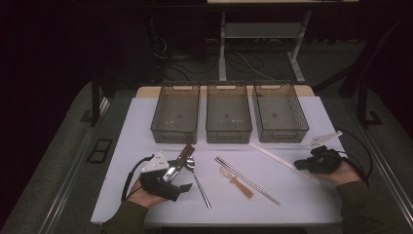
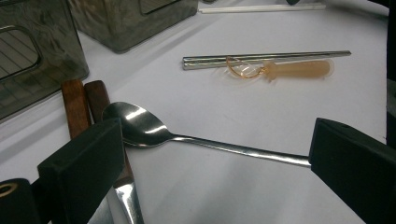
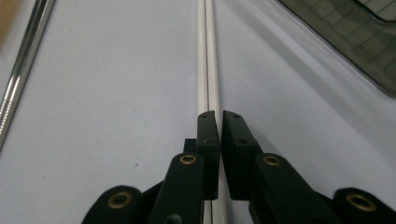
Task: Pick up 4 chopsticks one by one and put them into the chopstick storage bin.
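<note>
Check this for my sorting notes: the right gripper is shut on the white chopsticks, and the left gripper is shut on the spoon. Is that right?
Not quite. The right gripper is shut on the white chopsticks, but the left gripper is open: in the left gripper view its jaws stand wide apart, with the spoon lying on the table between them, not clamped.

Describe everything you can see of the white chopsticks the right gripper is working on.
The white chopsticks are a pair of slim, smooth, glossy sticks, plastic by the look, lying flat and side by side, touching along their length, on the white table. In the high view they run diagonally from near the right-hand bin toward the table's right edge. The right gripper has its jaws shut on their near end, the pair pinched between them. Nothing else touches them.
</note>
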A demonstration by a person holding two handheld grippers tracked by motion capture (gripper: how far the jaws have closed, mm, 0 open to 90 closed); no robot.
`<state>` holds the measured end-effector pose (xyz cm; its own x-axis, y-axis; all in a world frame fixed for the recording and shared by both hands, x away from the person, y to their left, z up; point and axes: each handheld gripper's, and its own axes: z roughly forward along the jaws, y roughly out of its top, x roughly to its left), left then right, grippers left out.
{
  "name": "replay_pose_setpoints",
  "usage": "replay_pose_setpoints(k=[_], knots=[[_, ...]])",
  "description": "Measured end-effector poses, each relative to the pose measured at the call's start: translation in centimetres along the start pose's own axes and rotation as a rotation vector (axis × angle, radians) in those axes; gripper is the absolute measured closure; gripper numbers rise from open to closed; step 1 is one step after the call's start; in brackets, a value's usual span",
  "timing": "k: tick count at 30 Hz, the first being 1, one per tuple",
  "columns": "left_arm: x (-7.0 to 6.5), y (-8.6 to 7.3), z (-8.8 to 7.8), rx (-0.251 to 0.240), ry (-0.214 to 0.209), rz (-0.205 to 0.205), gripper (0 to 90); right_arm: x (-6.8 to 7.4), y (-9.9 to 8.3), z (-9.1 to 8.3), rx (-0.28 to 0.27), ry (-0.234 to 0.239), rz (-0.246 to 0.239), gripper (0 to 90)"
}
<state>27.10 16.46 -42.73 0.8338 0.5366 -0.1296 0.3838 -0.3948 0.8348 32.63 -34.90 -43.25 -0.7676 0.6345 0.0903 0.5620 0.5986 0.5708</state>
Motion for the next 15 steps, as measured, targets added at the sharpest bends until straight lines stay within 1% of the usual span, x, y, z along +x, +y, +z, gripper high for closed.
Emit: replay_pose_setpoints(k=[10, 14, 15], knots=[[0.00, -0.01, 0.02, 0.001, -0.001, 0.000, 2.0, -0.03, -0.04, 0.08, -0.002, 0.004, -0.006, 83.8], [-0.01, 0.00, 0.02, 0.001, -0.001, 0.001, 2.0, 0.01, -0.06, 0.12, 0.002, 0.001, -0.017, 83.3], [-0.01, 0.00, 0.01, 0.001, -0.001, 0.001, 2.0, -0.02, -0.09, 0.15, 0.007, -0.008, -0.018, 82.7]])
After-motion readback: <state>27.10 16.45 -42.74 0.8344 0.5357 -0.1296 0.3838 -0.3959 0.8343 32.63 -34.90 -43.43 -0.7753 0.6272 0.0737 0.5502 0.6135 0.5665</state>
